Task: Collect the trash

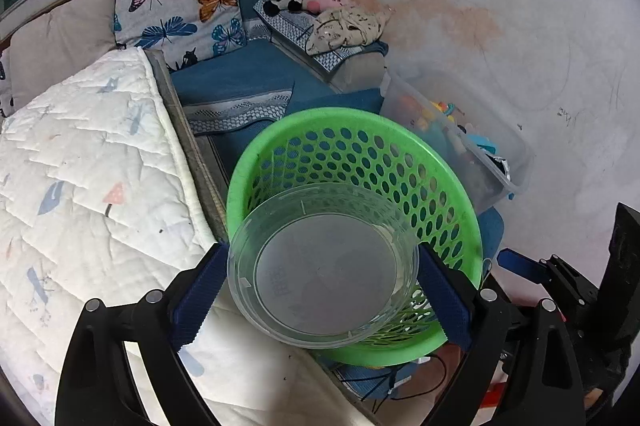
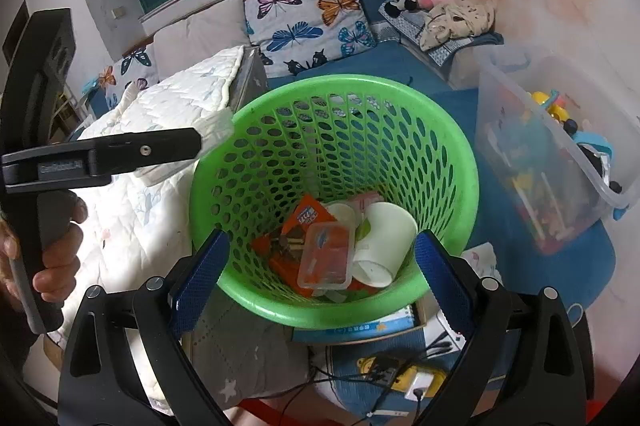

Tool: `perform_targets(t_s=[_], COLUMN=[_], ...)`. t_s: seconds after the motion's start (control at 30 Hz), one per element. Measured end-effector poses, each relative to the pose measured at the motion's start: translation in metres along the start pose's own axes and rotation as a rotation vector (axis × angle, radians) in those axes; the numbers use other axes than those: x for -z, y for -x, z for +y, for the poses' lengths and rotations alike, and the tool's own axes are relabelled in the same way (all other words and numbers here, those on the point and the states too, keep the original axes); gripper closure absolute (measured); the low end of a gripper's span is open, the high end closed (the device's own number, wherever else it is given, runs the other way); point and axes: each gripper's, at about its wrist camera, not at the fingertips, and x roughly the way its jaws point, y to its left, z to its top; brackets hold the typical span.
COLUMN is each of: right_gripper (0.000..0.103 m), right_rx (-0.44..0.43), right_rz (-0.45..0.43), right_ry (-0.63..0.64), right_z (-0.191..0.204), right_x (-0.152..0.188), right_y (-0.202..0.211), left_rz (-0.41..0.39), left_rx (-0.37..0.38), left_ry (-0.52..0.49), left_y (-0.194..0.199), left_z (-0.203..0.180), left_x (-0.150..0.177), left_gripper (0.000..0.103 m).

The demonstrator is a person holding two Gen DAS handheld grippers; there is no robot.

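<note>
Jaws of the left gripper [image 1: 322, 290] clamp a clear plastic tub [image 1: 320, 266], held above the green basket [image 1: 456, 193] beside the bed. The right gripper [image 2: 322, 276] hangs wide open, holding nothing, over the same basket [image 2: 464, 161], where a paper cup [image 2: 384, 242] and wrappers lie.

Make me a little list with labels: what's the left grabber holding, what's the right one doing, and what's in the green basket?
left gripper: shut on a clear plastic tub, held over the basket
right gripper: open, empty, fingers either side of the basket's near rim
green basket: round, full of holes, beside the bed
in the basket: white paper cup, small clear box, orange packet
white quilt: on the bed, left of the basket
toy bin: clear, right of the basket
butterfly pillow: behind, against the headboard
</note>
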Motion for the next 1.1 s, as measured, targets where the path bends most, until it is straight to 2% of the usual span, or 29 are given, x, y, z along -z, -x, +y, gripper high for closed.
perform_targets(t_s=[0.43,0.77,1.1], right_gripper=[0.01,0.01,0.01], right_rx=[0.007,-0.001,-0.045], right_rz=[-0.009,-0.017,-0.035], right_ry=[-0.032,-0.036,-0.012], right_z=[-0.004,0.003,0.031], right_x=[0.008,0.012,0.012], right_y=[0.008,0.014,0.021], left_rz=[0.027,0.001,-0.051], left_rx=[0.033,0.057,-0.027], left_ry=[0.01,0.015,0.023], left_y=[-0.012,0.003,0.044], left_z=[-0.002,0.002,0.028], left_x=[0.002,0.006,0.02], left_gripper=[0.012,0.009,0.009])
